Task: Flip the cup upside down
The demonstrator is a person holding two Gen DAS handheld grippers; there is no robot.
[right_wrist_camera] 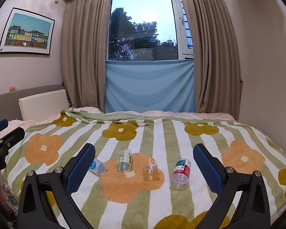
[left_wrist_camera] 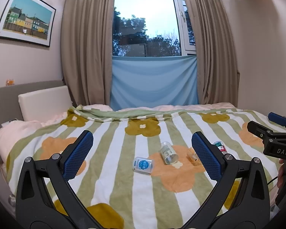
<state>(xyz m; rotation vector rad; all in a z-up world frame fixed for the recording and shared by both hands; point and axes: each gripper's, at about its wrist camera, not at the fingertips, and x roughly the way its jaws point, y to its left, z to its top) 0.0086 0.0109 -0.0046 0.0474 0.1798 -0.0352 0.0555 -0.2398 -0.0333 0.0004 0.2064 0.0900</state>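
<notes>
Four small clear plastic cups [right_wrist_camera: 151, 169] lie on their sides on a flower-patterned striped blanket [right_wrist_camera: 162, 133]; left gripper [left_wrist_camera: 142, 152] and right gripper [right_wrist_camera: 144, 164] hover above, fingers wide, holding nothing.

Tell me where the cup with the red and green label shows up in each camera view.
Left wrist view: the red and green cup peeks out at right, mostly hidden behind the hand-held gripper's right finger.
Right wrist view: it lies on its side, right of centre.
Shared landmark: the orange cup beside it.
</notes>
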